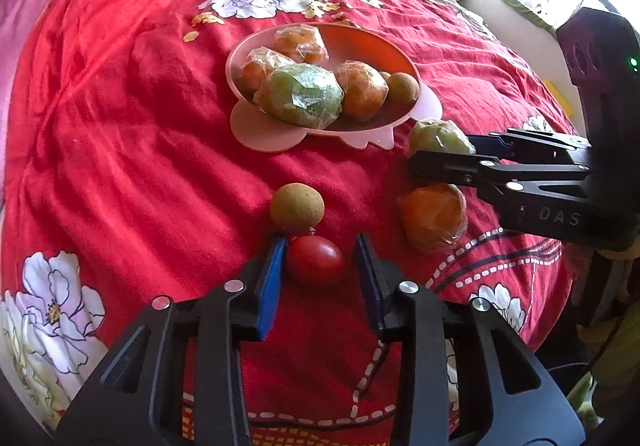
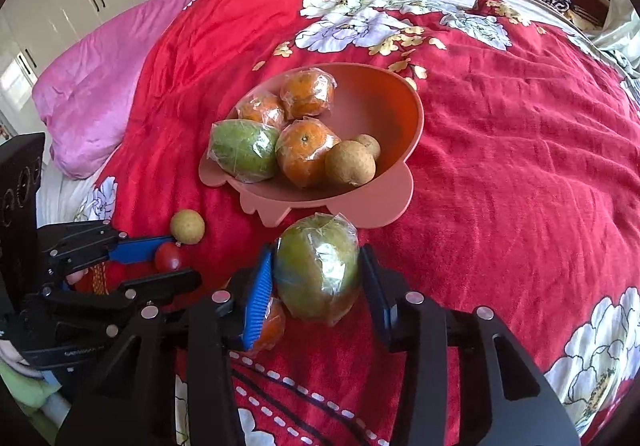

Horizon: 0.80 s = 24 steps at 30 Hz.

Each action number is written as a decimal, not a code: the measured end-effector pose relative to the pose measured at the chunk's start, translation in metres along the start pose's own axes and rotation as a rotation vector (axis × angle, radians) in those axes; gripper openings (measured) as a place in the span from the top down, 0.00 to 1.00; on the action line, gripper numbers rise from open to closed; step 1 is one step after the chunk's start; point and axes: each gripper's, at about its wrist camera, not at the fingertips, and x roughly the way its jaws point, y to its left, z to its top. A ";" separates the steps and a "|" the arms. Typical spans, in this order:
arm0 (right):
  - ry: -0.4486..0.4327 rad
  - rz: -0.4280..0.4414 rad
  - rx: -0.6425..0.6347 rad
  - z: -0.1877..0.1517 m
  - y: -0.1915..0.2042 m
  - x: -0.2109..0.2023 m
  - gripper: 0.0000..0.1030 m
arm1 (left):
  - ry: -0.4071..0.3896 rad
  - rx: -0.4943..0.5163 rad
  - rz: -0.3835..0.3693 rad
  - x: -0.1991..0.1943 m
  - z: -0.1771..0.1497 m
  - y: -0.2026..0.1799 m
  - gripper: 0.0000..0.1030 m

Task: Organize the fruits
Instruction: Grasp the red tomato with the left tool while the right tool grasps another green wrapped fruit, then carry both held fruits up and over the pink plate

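Two hand-held grippers work over a red floral bedspread (image 2: 520, 150) on which a pink bowl (image 2: 404, 118) stands. The right gripper (image 2: 318, 278) straddles a plastic-wrapped green fruit (image 2: 318, 270) that lies just near of the bowl's rim; the blue pads meet its left and right flanks, so it reads as grasped, though whether it is lifted cannot be told. The fruit's long axis runs near-to-far, along the fingers, and the bowl lies directly beyond it (the shorter path of the two). The left gripper (image 1: 320, 258) has a small red tomato (image 1: 315, 260) between its fingers: the left pad touches it, while the right pad shows a narrow gap, so a full clamp is not confirmed. A brown longan (image 1: 297, 208) touches the tomato's far side, and the bowl lies farther off, up and to the right. A wrapped orange (image 1: 434, 216) rests loose on the cloth, below the right gripper's fingers.

Bowl contents: three wrapped oranges, one wrapped green fruit and two longans, crowded toward its left and near side; the far right of the bowl is bare.
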 end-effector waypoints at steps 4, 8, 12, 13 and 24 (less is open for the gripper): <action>-0.016 -0.004 -0.001 -0.002 0.001 -0.007 0.60 | -0.002 -0.002 0.000 0.000 0.000 0.001 0.79; -0.033 -0.006 0.005 -0.003 -0.002 -0.016 0.60 | -0.010 -0.008 -0.014 -0.007 0.001 0.001 0.80; -0.058 -0.008 0.003 -0.001 -0.003 -0.026 0.60 | -0.033 -0.014 -0.024 -0.019 0.004 0.002 0.80; -0.066 -0.012 0.000 0.001 -0.003 -0.030 0.60 | -0.037 -0.015 -0.026 -0.021 0.005 0.002 0.80; -0.109 -0.016 -0.013 0.015 -0.003 -0.043 0.60 | -0.073 -0.008 -0.016 -0.032 0.029 0.001 0.80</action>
